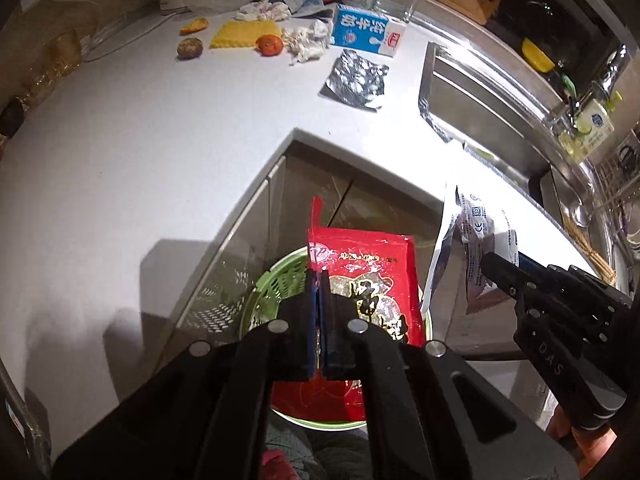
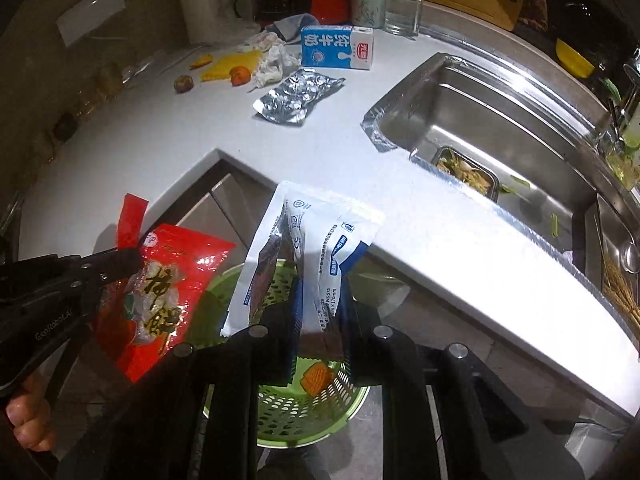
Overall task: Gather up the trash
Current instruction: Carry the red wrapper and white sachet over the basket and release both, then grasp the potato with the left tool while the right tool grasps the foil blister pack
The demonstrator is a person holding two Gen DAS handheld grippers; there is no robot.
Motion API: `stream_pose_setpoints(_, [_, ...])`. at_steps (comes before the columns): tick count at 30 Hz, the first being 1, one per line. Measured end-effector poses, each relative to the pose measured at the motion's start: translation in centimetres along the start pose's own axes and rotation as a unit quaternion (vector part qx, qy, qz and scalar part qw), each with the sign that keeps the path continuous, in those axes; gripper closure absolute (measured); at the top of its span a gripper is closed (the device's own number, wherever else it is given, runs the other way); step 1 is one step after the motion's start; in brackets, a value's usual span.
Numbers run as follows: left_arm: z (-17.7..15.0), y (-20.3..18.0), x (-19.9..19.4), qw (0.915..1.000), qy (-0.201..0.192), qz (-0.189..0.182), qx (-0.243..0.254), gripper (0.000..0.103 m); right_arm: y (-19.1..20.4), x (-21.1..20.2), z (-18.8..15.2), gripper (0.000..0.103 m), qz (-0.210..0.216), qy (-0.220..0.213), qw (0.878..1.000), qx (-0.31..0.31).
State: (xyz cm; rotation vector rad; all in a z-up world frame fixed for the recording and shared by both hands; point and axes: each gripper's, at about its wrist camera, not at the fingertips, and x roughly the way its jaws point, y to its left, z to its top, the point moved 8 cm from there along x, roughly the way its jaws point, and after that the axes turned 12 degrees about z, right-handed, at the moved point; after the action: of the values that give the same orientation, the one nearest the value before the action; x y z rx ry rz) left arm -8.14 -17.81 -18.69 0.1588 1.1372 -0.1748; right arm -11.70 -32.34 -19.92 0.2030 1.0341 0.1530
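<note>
Pinching the red glossy plastic snack bag (image 1: 372, 280) between fingers pressed flat together, the left gripper (image 1: 319, 276) holds it directly over the green perforated plastic basket (image 1: 276, 284), which sits on the floor below the counter's inner corner. Only the right wrist view looks into that basket (image 2: 308, 408), where an orange scrap (image 2: 318, 376) lies on the mesh beneath the fingertips. The right gripper (image 2: 320, 300) is closed on a white and blue printed paper-and-foil pouch (image 2: 308, 240) that stands up past its fingers, again above the basket; the left view shows the same pouch (image 1: 468, 232) from the side, to the right of its own fingers, with the right gripper (image 1: 490, 264) clamped on it. Beyond both pairs of fingertips stretches the white L-shaped countertop (image 1: 160, 140). Farther out lie a crumpled silver foil wrapper (image 2: 298, 96), wadded white tissues (image 1: 308, 42), a small orange tangerine (image 1: 269, 45), a yellow rippled cloth (image 1: 240, 34), a brown shrivelled fruit (image 1: 189, 47) and a blue and white milk carton (image 2: 337, 48). Right of the fingers, the stainless steel sink (image 2: 500, 120) opens up in the right view only, showing a metal tray of food scraps (image 2: 466, 172) inside.
</note>
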Motion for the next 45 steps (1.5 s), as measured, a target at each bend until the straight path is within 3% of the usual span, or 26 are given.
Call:
stream_pose_setpoints(7, [-2.6,-1.4,3.5,0.9995,0.019,-0.013,0.024,0.102,-0.1,1.8,-2.9,0.085,0.012,0.019,1.0,-0.005])
stream_pose_setpoints(17, [-4.6,-1.8,6.9,0.9978,0.049,0.008,0.044,0.1,-0.7,3.4,-4.4,0.085,0.015,0.041,0.999,0.002])
stream_pose_setpoints(18, [-4.7,-1.8,7.0,0.9977,0.05,0.007,0.046,0.096,-0.7,3.4,-4.4,0.085,0.014,0.041,0.999,0.002])
stream_pose_setpoints(21, [-4.3,-1.3,6.6,0.9982,0.042,0.015,0.039,0.057,-0.9,3.5,-4.2,0.085,0.011,0.042,0.999,0.004])
stream_pose_setpoints(33, [-1.1,1.0,2.2,0.9992,-0.01,0.033,0.02,0.026,-0.6,4.3,-4.7,0.083,0.023,0.062,0.998,-0.012])
stream_pose_setpoints(36, [-0.3,1.8,1.0,0.999,-0.023,0.038,0.011,0.022,-0.3,4.8,-5.2,0.078,0.025,0.074,0.997,-0.021])
stream_pose_setpoints(38, [0.1,2.4,0.4,0.9986,-0.03,0.042,0.006,0.021,-0.3,5.0,-5.5,0.065,0.022,0.081,0.996,-0.024])
stream_pose_setpoints(40, [0.5,2.7,0.0,0.9981,-0.035,0.05,0.002,0.019,-0.4,4.7,-5.4,0.045,0.013,0.076,0.997,-0.025])
stream_pose_setpoints(45, [1.4,4.0,-0.9,0.9968,-0.048,0.062,-0.013,0.018,-0.6,3.2,-3.6,0.034,0.011,0.048,0.998,-0.025])
